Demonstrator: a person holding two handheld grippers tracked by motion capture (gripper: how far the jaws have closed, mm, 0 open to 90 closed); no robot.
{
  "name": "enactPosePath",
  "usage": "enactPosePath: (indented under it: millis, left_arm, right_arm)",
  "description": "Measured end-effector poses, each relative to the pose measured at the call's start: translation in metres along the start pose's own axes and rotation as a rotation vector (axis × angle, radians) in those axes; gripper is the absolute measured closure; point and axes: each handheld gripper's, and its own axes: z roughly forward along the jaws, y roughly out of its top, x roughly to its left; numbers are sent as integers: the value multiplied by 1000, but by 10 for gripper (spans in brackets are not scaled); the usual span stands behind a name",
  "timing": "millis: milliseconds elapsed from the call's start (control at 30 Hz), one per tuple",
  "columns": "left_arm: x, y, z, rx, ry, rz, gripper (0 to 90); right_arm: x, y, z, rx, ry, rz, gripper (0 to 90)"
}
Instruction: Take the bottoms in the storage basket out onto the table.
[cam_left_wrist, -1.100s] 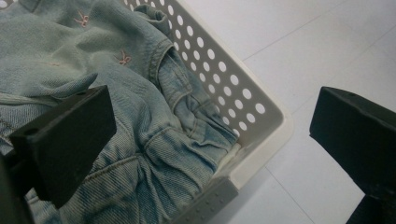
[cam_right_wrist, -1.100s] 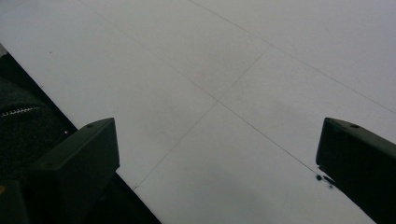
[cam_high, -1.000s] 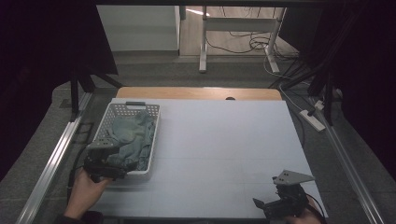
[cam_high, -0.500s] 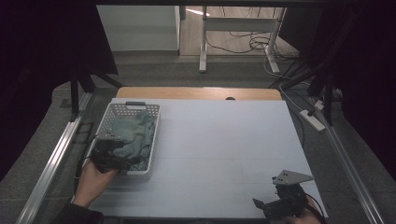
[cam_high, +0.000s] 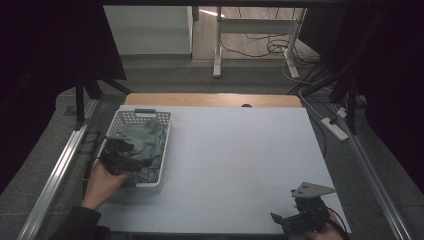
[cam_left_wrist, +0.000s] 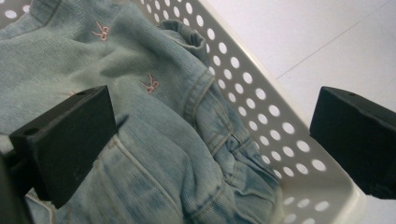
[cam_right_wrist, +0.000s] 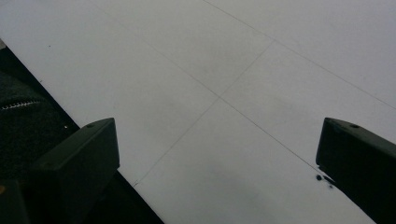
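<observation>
left gripper view: left gripper (cam_left_wrist: 212, 140) spread wide over denim garment (cam_left_wrist: 154, 140) inside white basket (cam_left_wrist: 289, 154); likely reaching step, next needs lowering and pinching a fold. right gripper (cam_high: 299, 220) spread, idle above table (cam_high: 240, 150).

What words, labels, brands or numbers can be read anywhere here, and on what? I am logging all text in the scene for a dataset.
None can be read.
The denim garment in the white perforated basket bears small pink embroidered motifs, which are figures, not letters.
The left gripper, the right gripper and the white table show no print; any marks on far objects are too small to read.
</observation>
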Motion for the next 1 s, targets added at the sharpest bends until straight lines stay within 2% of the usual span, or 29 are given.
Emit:
enactPosePath:
  millis: [233, 367, 400, 533, 767, 833, 1000]
  left_arm:
    - [9, 10, 7, 41, -8, 1, 0]
    - [16, 15, 12, 60, 2, 5, 0]
    - [20, 17, 15, 63, 26, 12, 0]
    - [26, 18, 21, 82, 37, 24, 0]
    - [35, 20, 38, 167, 65, 23, 0]
    - [39, 20, 42, 197, 85, 22, 0]
    - [50, 17, 51, 255, 102, -13, 0]
  right_arm:
    - [0, 0, 0, 6, 3, -3, 0]
    - [0, 0, 1, 5, 4, -5, 0]
    - [0, 0, 1, 6, 4, -6, 0]
    - [0, 0, 1, 11, 3, -10, 0]
    - [1, 0, 1, 14, 6, -14, 0]
    - [1, 0, 1, 13, 6, -16, 0]
    - [1, 0, 1, 16, 4, -16, 0]
